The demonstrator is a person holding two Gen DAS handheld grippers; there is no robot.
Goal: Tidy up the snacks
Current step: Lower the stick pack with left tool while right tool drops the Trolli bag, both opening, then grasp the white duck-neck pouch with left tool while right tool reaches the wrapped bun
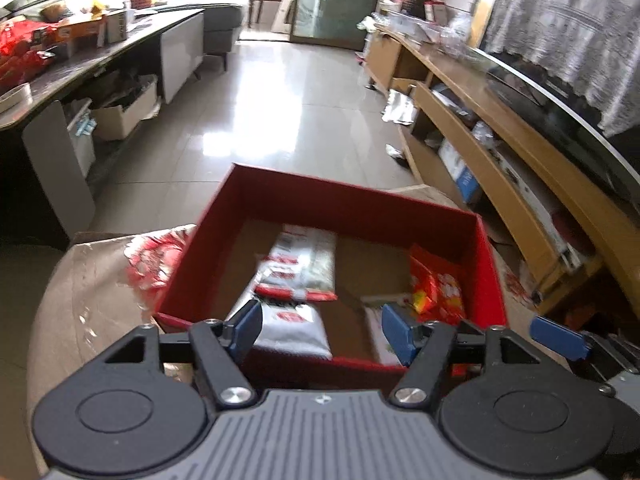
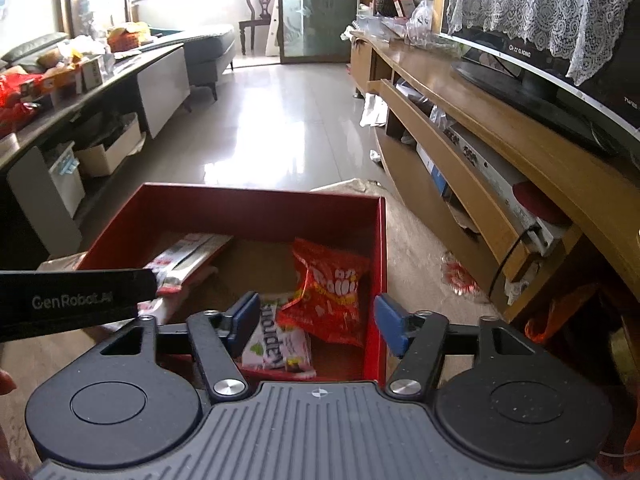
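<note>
Tiled living-room floor carries my red box [image 1: 340, 204], where packets go to stay together: white packs [image 1: 296, 268] at its left wall, an orange bag [image 2: 326, 292] by its right wall. Left gripper [image 1: 320, 328] and right gripper [image 2: 316, 324] hover partway open, empty.

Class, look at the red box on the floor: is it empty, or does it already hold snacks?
Not empty. The open-topped red box holds several packets, among them an orange-red snack bag and white packets, with bare cardboard bottom between them.
</note>
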